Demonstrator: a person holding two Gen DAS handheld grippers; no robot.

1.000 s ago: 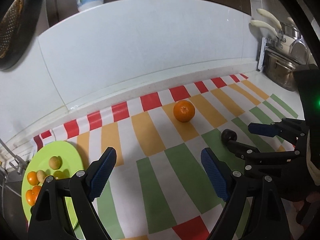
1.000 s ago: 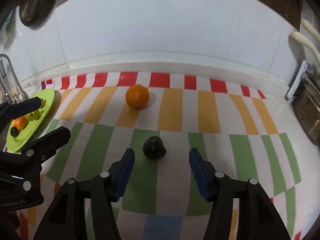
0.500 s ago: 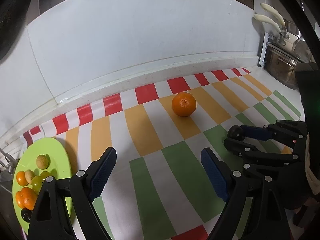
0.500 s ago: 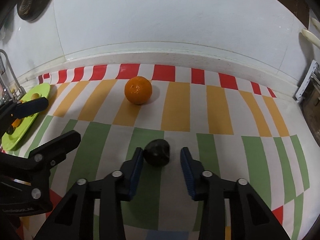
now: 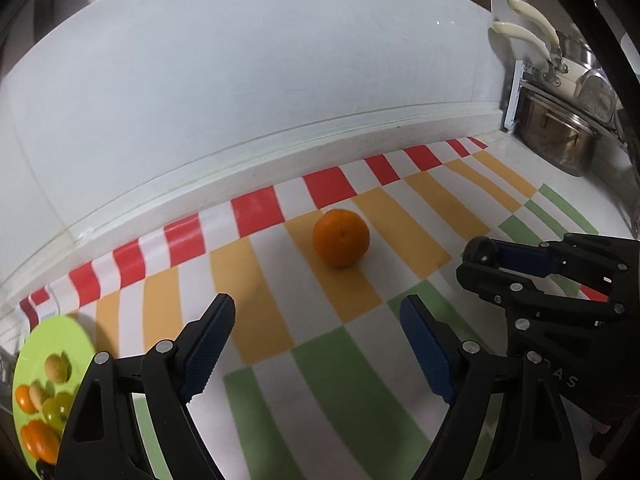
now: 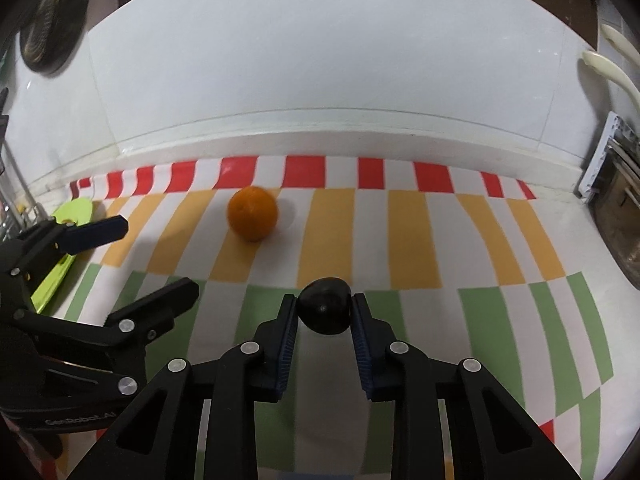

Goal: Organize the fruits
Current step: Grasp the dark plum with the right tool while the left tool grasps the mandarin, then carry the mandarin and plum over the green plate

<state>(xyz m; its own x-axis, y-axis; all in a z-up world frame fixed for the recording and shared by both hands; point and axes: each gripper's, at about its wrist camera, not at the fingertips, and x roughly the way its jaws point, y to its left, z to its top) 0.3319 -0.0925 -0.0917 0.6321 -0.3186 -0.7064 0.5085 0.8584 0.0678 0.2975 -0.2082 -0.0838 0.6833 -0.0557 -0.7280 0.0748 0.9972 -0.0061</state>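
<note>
An orange (image 5: 341, 238) lies on the striped cloth (image 5: 280, 420) toward the back wall, ahead of my left gripper (image 5: 316, 306). Its jaws stand wide and are closing slightly, with nothing between them. A small dark round fruit (image 6: 326, 306) sits on a green stripe, and my right gripper (image 6: 325, 304) is shut on it, both blue pads pressing its sides. In the left wrist view that dark fruit (image 5: 478, 249) peeks out at the right gripper's tips. A lime green plate (image 5: 56, 332) at the far left holds several small orange, tan and green fruits.
A steel pot (image 5: 560, 140) and cream-handled pans stand at the right end of the counter. The white backsplash runs along the rear. A dark pan hangs at the upper left. In the right wrist view the plate (image 6: 78, 208) lies behind the left gripper (image 6: 154, 254).
The right jaws closed from wide apart onto the dark fruit. The left gripper moved toward the orange, which now looks larger and more central; the plate slid toward the left edge.
</note>
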